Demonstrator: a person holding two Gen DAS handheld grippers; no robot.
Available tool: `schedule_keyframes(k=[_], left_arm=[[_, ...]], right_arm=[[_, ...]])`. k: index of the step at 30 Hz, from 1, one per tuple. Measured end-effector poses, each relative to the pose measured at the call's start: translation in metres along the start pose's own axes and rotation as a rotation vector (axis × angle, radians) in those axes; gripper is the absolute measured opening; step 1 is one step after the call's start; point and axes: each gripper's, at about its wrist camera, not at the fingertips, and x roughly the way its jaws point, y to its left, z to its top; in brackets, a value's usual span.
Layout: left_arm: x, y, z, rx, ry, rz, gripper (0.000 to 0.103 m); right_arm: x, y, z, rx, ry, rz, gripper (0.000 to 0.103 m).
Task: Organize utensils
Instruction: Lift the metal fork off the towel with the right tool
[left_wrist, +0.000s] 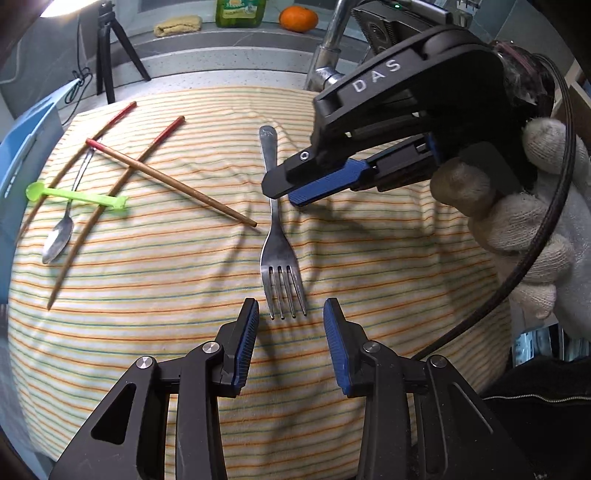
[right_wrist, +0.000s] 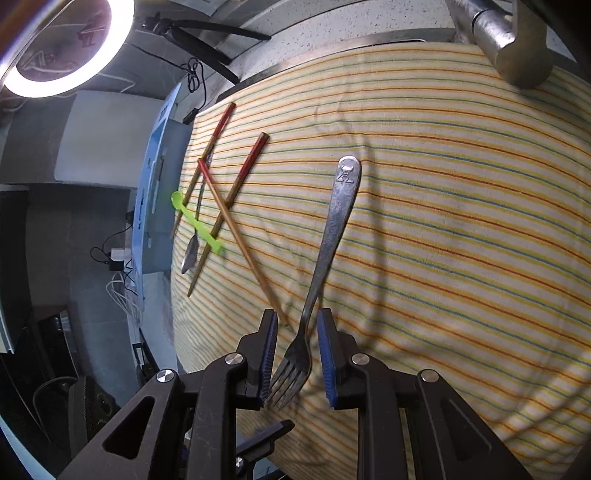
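Ribbed blue pads (right_wrist: 270, 354) (steel fork (right_wrist: 325, 258) between)

Left gripper (left_wrist: 290, 314) low, fingers spread wide, nothing between. Right gripper (left_wrist: 291, 194) angled down from right, gloved hand (left_wrist: 517, 221) gripping it, fingers parted, not clamped.

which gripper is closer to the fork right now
Right. The right gripper has its open fingers on either side of the fork near its neck, not closed on it. The left gripper sits open just short of the tines.
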Motion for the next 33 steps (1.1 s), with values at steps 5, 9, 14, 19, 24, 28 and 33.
schedule_keyframes(k=[5, 9, 14, 19, 24, 28, 33], left_arm=[[0.008, -0.002, 0.003, 0.022, -0.006, 0.019, 0.035], [0.009, -0.004, 0.003, 0.041, -0.014, 0.019, 0.032], [0.010, 0.002, 0.009, 0.011, -0.017, -0.005, 0.025], [0.011, 0.006, 0.011, 0.000, -0.016, -0.024, 0.024], [0.007, 0.010, 0.013, -0.032, -0.023, -0.069, 0.022], [0.007, 0.013, 0.016, -0.033, -0.027, -0.088, 0.022], [0.006, 0.012, 0.016, -0.043, -0.028, -0.107, 0.022]], right_arm=[[0.008, -0.001, 0.003, -0.012, -0.004, -0.013, 0.020], [0.012, 0.006, 0.004, -0.045, -0.021, -0.037, 0.020], [0.015, 0.013, 0.004, -0.074, -0.038, -0.067, 0.020], [0.014, 0.016, 0.003, -0.096, -0.053, -0.115, 0.011], [0.011, 0.011, 0.003, -0.070, -0.055, -0.090, 0.009], [0.005, 0.005, 0.001, -0.036, -0.057, -0.061, 0.008], [0.002, -0.001, -0.002, -0.003, -0.059, -0.046, 0.007]])
